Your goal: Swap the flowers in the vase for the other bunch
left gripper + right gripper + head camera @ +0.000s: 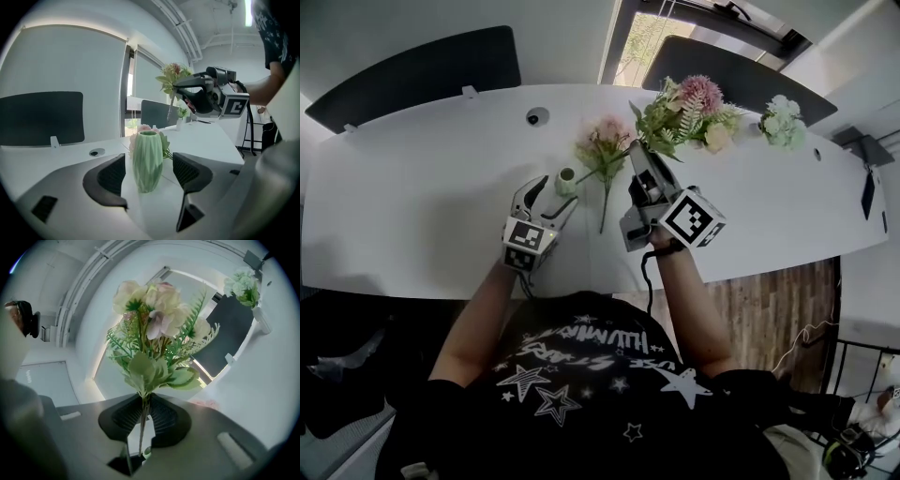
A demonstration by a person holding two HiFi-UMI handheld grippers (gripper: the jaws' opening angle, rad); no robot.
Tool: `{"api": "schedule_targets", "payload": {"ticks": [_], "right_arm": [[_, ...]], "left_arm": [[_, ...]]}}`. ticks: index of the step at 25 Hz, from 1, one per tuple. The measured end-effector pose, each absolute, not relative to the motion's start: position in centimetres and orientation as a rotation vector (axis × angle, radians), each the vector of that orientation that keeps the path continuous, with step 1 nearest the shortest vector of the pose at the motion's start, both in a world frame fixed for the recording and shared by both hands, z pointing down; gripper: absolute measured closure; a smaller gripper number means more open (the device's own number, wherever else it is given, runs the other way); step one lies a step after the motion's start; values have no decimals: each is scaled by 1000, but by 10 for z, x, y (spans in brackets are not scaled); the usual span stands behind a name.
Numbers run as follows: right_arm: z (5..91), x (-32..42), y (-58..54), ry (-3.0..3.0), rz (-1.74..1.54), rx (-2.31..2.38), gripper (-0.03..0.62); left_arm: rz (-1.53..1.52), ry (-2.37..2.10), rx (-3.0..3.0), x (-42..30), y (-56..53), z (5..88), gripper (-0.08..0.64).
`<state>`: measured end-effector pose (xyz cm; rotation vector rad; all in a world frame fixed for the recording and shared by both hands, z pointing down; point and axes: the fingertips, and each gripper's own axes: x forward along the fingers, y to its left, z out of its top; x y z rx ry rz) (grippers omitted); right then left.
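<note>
The left hand-held gripper (551, 195) is held low over the white surface (412, 206), and its jaws are spread wide. A green ribbed vase (147, 161) is seen standing upright between them, and a gap is left on each side, so the vase is not touched by either pad. The vase is empty and rests on the surface just in front of the person.

The right hand-held gripper (143, 417) is raised above the surface to the right of the vase. Its jaws are closed narrowly on the thin stem of a bunch of flowers (154, 333), which is gripped near its lower end. The bunch is carried clear of the surface, and its pink and cream blooms and green fern leaves are spread beyond the jaws.

A second bunch, the pink flowers (602, 148), is laid flat on the surface just beside the vase. Its blooms are pointed away from the person and its long stem is stretched back toward the person, between the two hand-held grippers.

Farther out, a round cable hole (536, 116) is set in the surface beyond the vase. A small pot of pale green and white flowers (783, 122) is stood near the far right edge, well apart from the rest. Two dark panels (412, 70) are seen behind the far edge.
</note>
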<state>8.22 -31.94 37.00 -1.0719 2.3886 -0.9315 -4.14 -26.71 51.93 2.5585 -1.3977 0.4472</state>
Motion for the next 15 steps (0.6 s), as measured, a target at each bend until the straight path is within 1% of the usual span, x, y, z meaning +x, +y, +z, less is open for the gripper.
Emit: {"api": "schedule_targets", "payload": {"ticks": [13, 14, 15], "right_arm": [[365, 56, -341, 2473, -863, -1084, 541], [366, 54, -341, 2479, -864, -1080, 541], [367, 51, -342, 2487, -865, -1076, 541]], "left_arm": [[440, -1363, 2557, -32, -286, 534, 259], [417, -1378, 2561, -33, -288, 534, 266], [396, -1389, 2567, -33, -289, 533, 303]]}}
